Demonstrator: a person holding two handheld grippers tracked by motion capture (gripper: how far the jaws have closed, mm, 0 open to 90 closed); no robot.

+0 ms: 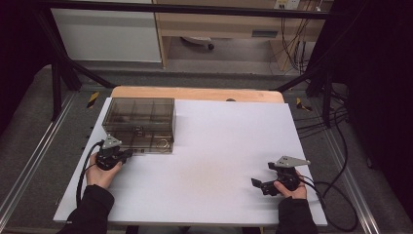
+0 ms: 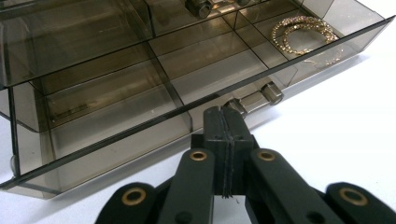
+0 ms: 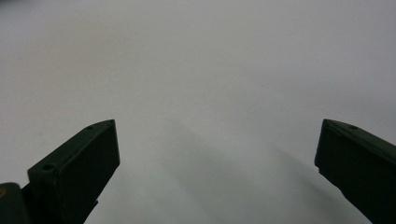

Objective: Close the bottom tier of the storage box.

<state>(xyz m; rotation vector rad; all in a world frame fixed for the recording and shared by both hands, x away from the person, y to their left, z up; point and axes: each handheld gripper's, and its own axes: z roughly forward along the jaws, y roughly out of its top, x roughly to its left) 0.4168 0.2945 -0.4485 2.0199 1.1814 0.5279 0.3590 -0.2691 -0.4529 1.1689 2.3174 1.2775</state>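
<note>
Smoky clear plastic drawer box (image 1: 139, 124) at ten o'clock on white table (image 1: 219, 146), left gripper (image 2: 225, 122) pressed together at drawer handle (image 2: 254, 98), gold chain (image 2: 303, 35) inside, right gripper (image 3: 217, 154) spread wide, holding nothing.

A white table top (image 1: 219, 161) lies on a wooden board (image 1: 195, 93). Beyond it stand a white cabinet (image 1: 107, 34) and a wooden desk (image 1: 229, 24); grey floor (image 1: 29, 126), black frame bars (image 1: 63, 63), dim light.

glossy smoked plastic box (image 2: 116, 70) (matt table (image 1: 234, 146))
</note>
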